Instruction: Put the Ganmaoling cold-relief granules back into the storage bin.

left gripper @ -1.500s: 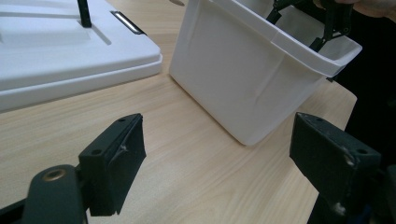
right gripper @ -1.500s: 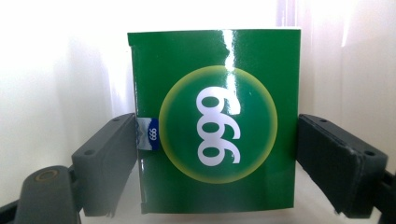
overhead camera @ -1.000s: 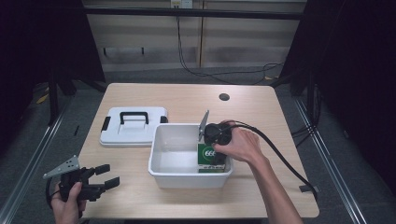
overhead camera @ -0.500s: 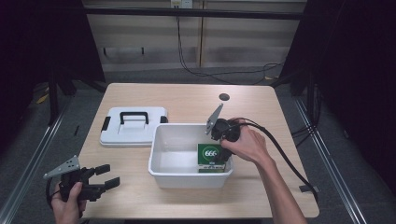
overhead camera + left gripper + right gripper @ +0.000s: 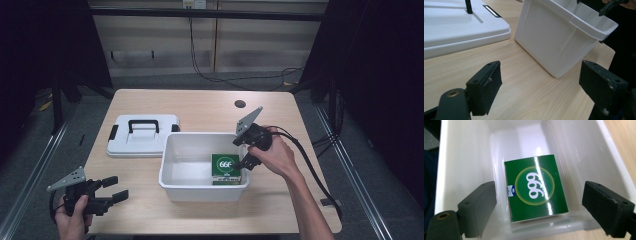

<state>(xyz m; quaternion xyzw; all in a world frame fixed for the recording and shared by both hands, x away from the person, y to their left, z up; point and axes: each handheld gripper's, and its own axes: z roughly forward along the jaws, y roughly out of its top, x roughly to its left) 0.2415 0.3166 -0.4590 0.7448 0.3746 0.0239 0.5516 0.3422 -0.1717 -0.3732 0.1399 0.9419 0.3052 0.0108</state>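
Observation:
A green box marked 999 point(image 5: 226, 168) point(image 5: 536, 188) lies flat in the right end of the white bin point(image 5: 175, 150) point(image 5: 559, 42). My right gripper point(image 5: 246, 161) point(image 5: 539, 210) hangs open just above the bin's right rim, jaws spread wide on either side of the box without touching it. My left gripper point(image 5: 114, 188) point(image 5: 541, 90) rests low over the table's front left corner, open and empty, pointing toward the bin's near corner.
The bin's white lid point(image 5: 142, 135) point(image 5: 454, 27) with a black handle lies on the table left of the bin. A dark round hole point(image 5: 240, 104) marks the tabletop at the back right. A cable point(image 5: 310, 165) trails from the right gripper off the right edge.
My right gripper let go of the green box, which now lies in the bin, and lifted up and back to the right. The left gripper stayed put.

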